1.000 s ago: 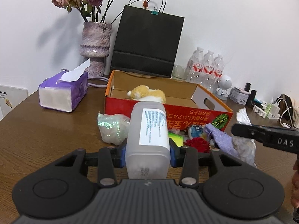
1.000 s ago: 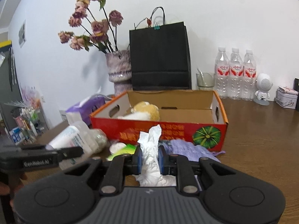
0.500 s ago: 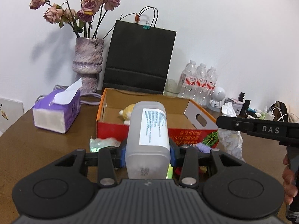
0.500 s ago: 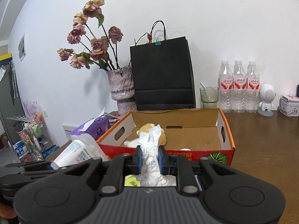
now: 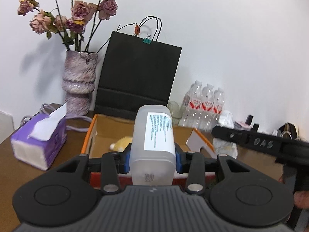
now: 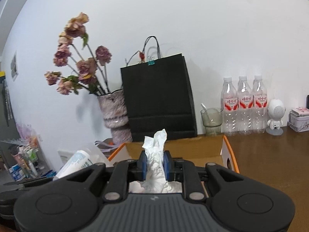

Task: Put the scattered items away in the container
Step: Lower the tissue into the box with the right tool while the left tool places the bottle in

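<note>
My left gripper (image 5: pixel 152 159) is shut on a translucent white plastic bottle (image 5: pixel 153 141) with a printed label, held above the near wall of the open cardboard box (image 5: pixel 90 135). A yellow plush toy (image 5: pixel 121 145) lies inside the box. My right gripper (image 6: pixel 155 165) is shut on a crumpled white tissue (image 6: pixel 155 154), held over the box (image 6: pixel 226 150). The right gripper also shows in the left wrist view (image 5: pixel 251 141), with the tissue (image 5: pixel 225 133) hanging from it. The bottle also shows at the left of the right wrist view (image 6: pixel 77 162).
A purple tissue box (image 5: pixel 38 137) stands left of the cardboard box. Behind it are a vase of dried roses (image 5: pixel 79 85), a black paper bag (image 5: pixel 137 77), a glass (image 6: pixel 211 119), three water bottles (image 6: pixel 244 104), a small white figure (image 6: pixel 275 116) and a tin (image 6: pixel 299 118).
Both grippers have risen from the table and moved forward over the box, carrying the bottle and the tissue. The loose items in front of the box have dropped out of view.
</note>
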The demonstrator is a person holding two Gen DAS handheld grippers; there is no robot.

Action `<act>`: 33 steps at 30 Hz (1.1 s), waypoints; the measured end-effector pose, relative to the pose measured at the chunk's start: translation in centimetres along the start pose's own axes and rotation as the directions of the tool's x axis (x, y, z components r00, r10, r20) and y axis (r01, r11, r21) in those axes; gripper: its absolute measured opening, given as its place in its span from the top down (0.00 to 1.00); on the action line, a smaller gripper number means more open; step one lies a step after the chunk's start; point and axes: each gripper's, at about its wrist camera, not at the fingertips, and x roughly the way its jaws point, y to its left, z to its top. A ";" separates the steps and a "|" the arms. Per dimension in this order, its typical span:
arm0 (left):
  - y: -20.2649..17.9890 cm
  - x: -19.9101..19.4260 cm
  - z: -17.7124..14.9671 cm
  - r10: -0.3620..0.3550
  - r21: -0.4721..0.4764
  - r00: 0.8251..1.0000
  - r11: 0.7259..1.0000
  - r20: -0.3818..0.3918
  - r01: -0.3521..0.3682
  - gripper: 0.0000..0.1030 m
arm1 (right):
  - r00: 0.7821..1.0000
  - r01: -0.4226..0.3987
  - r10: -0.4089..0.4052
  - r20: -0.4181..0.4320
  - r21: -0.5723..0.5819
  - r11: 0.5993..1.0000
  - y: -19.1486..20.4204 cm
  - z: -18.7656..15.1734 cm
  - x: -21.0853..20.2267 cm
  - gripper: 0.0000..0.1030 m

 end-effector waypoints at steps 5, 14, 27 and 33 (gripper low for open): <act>-0.3 4.8 0.7 -0.010 -0.035 0.999 0.999 -0.035 0.009 0.60 | 0.999 0.036 -0.036 -0.014 0.019 0.999 -1.5 0.9 3.9 0.84; -2.1 11.5 -0.1 0.023 0.015 0.993 1.000 -0.113 -0.022 0.60 | 0.991 0.102 -0.101 -0.091 0.010 0.995 -5.1 0.4 8.5 0.84; -1.0 11.5 0.4 0.134 0.022 0.985 0.991 -0.111 -0.132 0.15 | 0.983 0.107 -0.102 -0.151 0.024 0.994 -6.2 -0.3 9.7 0.46; 0.4 10.5 1.6 0.198 -0.003 0.977 0.980 -0.079 -0.199 0.00 | 0.979 0.137 -0.121 -0.163 0.090 0.986 -7.9 0.7 8.8 0.00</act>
